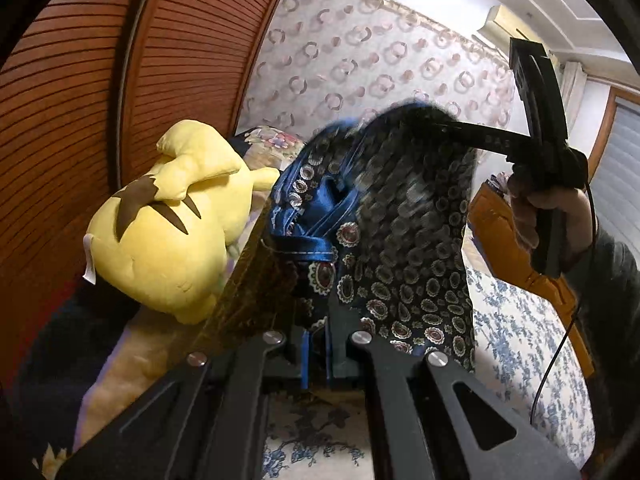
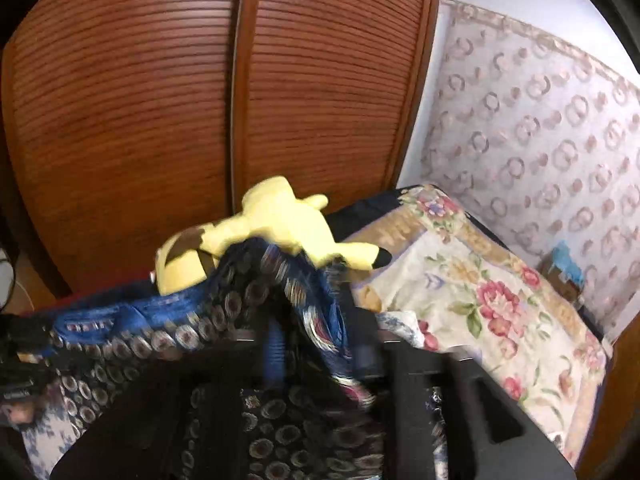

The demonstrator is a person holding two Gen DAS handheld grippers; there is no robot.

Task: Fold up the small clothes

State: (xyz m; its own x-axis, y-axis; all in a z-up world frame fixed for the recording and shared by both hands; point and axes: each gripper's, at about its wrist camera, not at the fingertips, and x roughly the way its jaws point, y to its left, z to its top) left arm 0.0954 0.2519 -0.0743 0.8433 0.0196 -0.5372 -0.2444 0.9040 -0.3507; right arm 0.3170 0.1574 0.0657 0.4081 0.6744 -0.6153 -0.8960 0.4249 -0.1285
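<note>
The task's thing is a small dark garment (image 1: 404,240), navy to black cloth printed all over with round, ringed medallions in cream and dull red, with a shiny blue band, perhaps a waistband or lining, showing at its upper left edge. It hangs in the air above the bed (image 1: 520,320), stretched between the two tools. In the left wrist view the left hand-held gripper (image 1: 318,344) sits at 6 o'clock with its jaws together, pinching the lower edge of the cloth, which rises from there toward 12 o'clock. At 2 o'clock the right hand-held gripper (image 1: 448,122) reaches in from a person's hand (image 1: 548,208); one finger lies against the top of the garment and the other stands well away from it, so the jaws are apart. In the right wrist view the picture is blurred; the cloth drapes over and between the dark fingers at 6 o'clock, peaking near the centre, and no pinch on it can be made out. A yellow plush toy (image 1: 172,216) with brown stripes lies at 9 o'clock on the bed, beside the garment, before slatted wooden wardrobe doors (image 2: 200,100). A flowered pillow (image 2: 480,288) lies at 3 o'clock.
</note>
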